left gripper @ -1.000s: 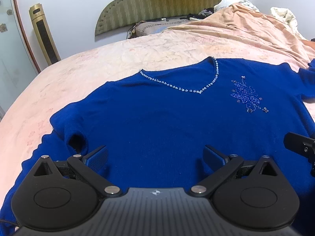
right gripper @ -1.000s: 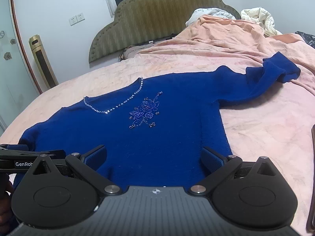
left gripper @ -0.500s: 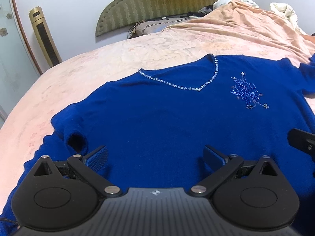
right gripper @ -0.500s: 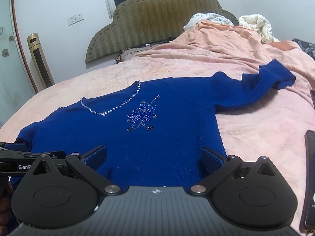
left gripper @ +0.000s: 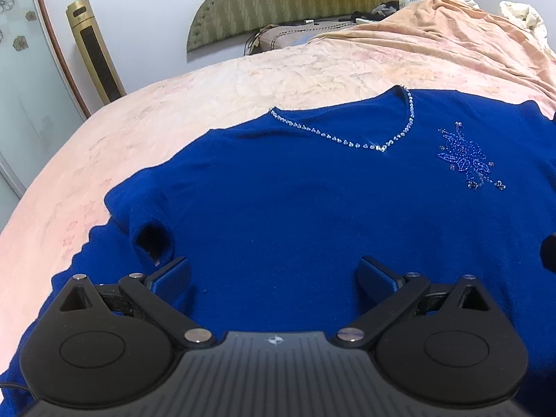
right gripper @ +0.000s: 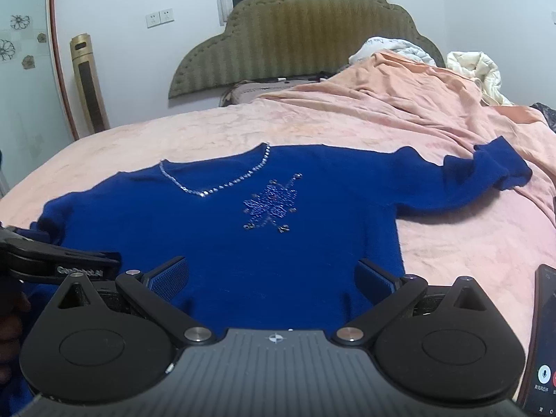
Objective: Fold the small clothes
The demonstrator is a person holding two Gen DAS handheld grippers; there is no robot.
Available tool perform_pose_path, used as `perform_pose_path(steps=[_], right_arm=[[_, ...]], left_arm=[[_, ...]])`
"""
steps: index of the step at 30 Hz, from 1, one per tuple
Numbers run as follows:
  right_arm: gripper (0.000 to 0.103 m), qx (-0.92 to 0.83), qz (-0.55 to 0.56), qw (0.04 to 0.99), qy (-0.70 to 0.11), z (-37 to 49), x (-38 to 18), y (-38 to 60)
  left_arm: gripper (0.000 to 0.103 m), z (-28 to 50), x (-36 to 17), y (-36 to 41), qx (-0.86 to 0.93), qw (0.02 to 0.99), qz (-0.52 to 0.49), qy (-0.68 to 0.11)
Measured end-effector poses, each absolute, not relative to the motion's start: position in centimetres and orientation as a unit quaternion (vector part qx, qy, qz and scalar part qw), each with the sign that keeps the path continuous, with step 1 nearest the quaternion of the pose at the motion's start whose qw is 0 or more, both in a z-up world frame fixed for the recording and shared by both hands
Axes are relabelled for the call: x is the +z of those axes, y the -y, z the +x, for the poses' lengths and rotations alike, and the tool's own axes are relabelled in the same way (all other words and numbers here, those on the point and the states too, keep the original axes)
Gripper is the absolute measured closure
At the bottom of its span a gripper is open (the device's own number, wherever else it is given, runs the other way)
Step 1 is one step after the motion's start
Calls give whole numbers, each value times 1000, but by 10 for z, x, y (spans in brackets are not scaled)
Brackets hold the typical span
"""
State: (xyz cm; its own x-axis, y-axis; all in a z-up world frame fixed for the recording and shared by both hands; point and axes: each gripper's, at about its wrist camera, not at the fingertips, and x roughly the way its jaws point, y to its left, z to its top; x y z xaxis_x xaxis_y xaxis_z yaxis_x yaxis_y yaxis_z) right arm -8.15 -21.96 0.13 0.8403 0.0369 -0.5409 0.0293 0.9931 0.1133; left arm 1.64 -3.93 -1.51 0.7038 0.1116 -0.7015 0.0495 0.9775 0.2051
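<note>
Two grippers hover low over one blue sweater (left gripper: 295, 208), both at its hem end. Sweater lies spread face up on the pink bedspread (left gripper: 194, 104), neckline toward the headboard (right gripper: 305, 34). Silver bead trim (left gripper: 347, 139) runs along the V-neck; beaded flower motif (right gripper: 271, 205) sits just below the V, on the chest. Left gripper (left gripper: 274, 279): fingers spread wide apart, nothing between the blue pads (left gripper: 172, 278), only sweater fabric beneath; whether the pads touch the cloth, cannot tell. Near sleeve (left gripper: 149, 239) is doubled back beside the left pad, its cuff opening showing dark. Right gripper (right gripper: 272, 278): fingers likewise wide apart, empty, over the lower body of the sweater near its side edge. Far sleeve (right gripper: 486, 173) stretches out over the bedspread, cuff turned up against a rumpled orange blanket (right gripper: 399, 87). White bedding (right gripper: 479, 73) is heaped beyond the blanket, near the headboard. Phone (right gripper: 542, 340) lies on the bedspread at the right edge of the right wrist view, screen lit, apart from the sweater. Gold tower unit (left gripper: 95, 48) stands upright against the wall beside the bed. Wall sockets (right gripper: 160, 18) above it. No containers in view; sweater rests directly on the bed.
</note>
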Motion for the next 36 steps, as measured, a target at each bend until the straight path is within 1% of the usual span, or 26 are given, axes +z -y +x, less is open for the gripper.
perform_pose_path(steps=[8,13,15,17,20,25,29,33,35,36], right_arm=[[0,-2,86,948,-306,-75,2,227],[2,-18,16,954,-298,-76,8,214],[2,-14,5,955,-296,-74,14,214],[4,1,19,956,-293,-73,22,221],[11,20,49,953,-299,-68,32,238],[22,-6,81,952,-296,-58,50,287],[24,-47,76,954,-287,-49,66,340],[24,-151,46,945,-285,-16,69,404],[27,-186,41,934,-302,7,63,433],[30,-197,42,929,-310,19,58,445]], left_arm=[[0,21,-17,37,11,915,90,-392],[0,22,-16,41,5,918,87,-387],[0,20,-14,45,-1,922,89,-378],[0,19,-12,52,-13,924,92,-372],[0,21,-10,61,-34,923,99,-369],[0,28,-8,66,-43,925,101,-363],[0,35,-10,64,-50,922,91,-374],[0,36,-13,65,-55,919,90,-380],[0,37,-14,66,-54,918,95,-381],[0,37,-14,66,-54,918,96,-381]])
